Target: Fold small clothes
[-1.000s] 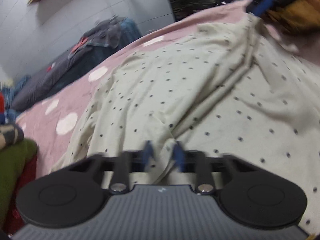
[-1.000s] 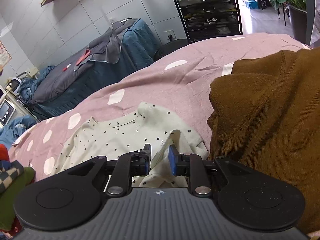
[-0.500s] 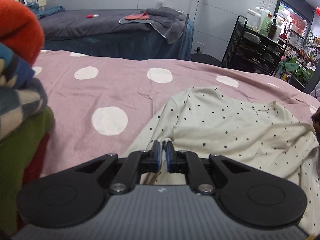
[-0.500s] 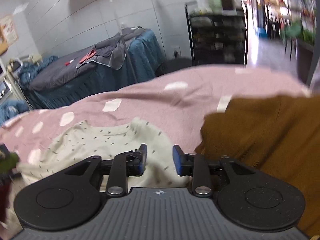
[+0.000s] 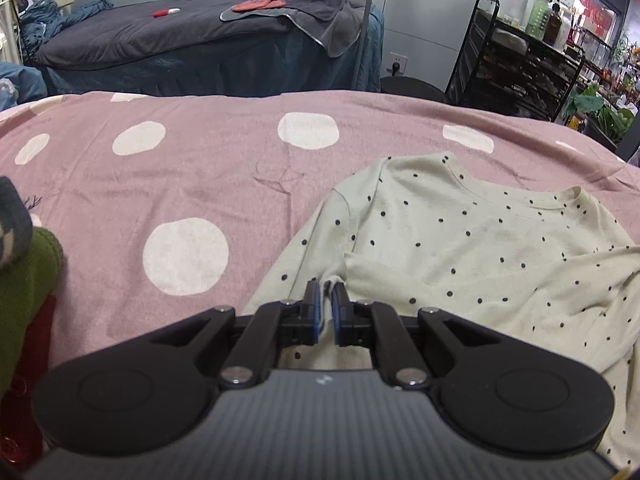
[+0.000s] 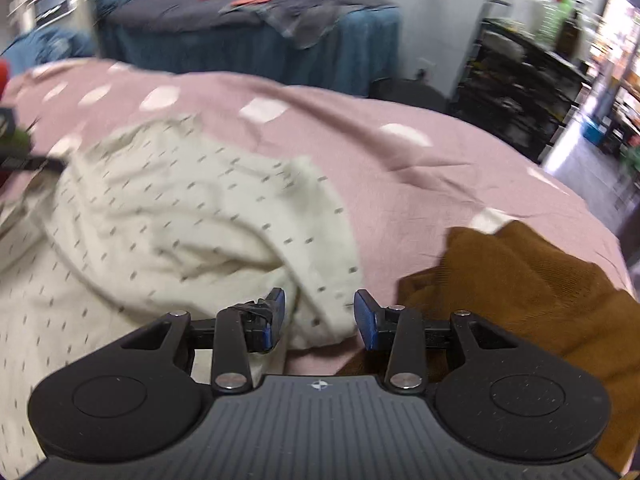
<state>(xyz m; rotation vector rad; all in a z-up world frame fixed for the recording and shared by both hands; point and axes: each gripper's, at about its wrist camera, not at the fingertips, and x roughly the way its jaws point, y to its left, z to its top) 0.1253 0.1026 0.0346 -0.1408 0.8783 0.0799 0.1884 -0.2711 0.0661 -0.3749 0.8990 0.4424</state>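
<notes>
On the pink bed, the left claw [image 5: 325, 300] is clamped on the dotted cream shirt [image 5: 480, 248]; the right claw [image 6: 319, 312], apart, seemingly straddles its blurred right edge.

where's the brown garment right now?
Right wrist view, lower right: the brown garment lies bunched on the pink spotted bedcover, right of the dotted cream shirt.

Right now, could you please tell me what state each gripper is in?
Left gripper: shut on a fold of the dotted cream shirt.
Right gripper: open, just widened; shirt edge lies between the jaws, ungripped.
</notes>
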